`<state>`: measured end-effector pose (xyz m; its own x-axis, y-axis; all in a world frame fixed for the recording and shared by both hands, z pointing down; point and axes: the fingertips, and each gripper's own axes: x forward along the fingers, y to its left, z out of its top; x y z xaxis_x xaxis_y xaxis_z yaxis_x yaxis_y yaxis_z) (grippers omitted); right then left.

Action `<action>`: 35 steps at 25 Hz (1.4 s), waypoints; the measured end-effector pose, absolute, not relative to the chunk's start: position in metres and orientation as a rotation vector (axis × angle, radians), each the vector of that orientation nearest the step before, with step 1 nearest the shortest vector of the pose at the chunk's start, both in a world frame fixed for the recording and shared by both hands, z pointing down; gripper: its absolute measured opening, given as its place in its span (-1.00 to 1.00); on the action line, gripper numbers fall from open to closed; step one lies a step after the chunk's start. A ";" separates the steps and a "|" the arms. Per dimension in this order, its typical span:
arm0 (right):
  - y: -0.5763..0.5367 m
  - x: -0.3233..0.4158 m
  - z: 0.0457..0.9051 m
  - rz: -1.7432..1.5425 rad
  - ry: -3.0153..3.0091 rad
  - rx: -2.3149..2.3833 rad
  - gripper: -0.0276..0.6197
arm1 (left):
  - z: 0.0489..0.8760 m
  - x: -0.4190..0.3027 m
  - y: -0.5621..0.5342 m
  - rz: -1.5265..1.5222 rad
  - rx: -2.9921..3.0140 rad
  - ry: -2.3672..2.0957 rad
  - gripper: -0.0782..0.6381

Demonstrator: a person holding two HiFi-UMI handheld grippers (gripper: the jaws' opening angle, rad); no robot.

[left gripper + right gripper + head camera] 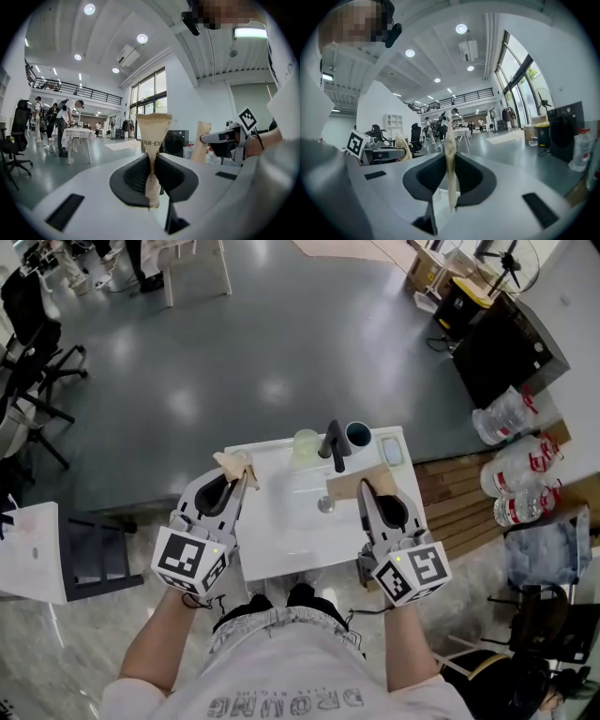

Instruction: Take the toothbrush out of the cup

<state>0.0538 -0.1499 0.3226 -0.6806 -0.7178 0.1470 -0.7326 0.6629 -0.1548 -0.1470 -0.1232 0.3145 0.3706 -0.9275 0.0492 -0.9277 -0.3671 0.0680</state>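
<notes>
The left gripper (246,474) has its jaws pressed nearly together on a tan paper packet (232,463). In the left gripper view the packet (153,133) stands upright in the pinch and fans out wider above the jaws, with print across it. The right gripper (364,491) is closed the same way on a second tan packet (349,486). That one shows edge-on as a thin upright strip (449,154) in the right gripper view.

Both grippers point level over a white washstand (281,545), the left at its left edge and the right nearer its right side, well apart from each other. A black tap (334,444) rises at the far middle of the basin. Just left of it stands a pale green cup (306,446), and just right of it a dark-rimmed cup (358,435). Both are upright at the far edge and beyond both sets of jaws. Whether the toothbrush stands in either cup the head view is too small to tell. Clear water bottles (514,474) lie to the right of the washstand
</notes>
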 end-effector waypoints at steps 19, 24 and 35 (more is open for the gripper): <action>-0.137 0.026 0.342 0.349 -2.817 1.094 -0.72 | 0.320 -0.145 -0.109 -0.002 2.513 -1.779 -0.66; -0.138 0.023 0.339 0.324 -2.820 1.089 -0.72 | 0.320 -0.141 -0.113 0.012 2.521 -1.762 -0.66; -0.144 0.028 0.342 0.330 -2.813 1.080 -0.72 | 0.320 -0.131 -0.123 -0.004 2.526 -1.747 -0.66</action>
<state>0.0282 -0.1438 0.3420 -0.7408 -0.6471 0.1801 -0.6712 0.7233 -0.1621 -0.1310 -0.1227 0.3195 0.3534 -0.9347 0.0379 -0.9345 -0.3509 0.0593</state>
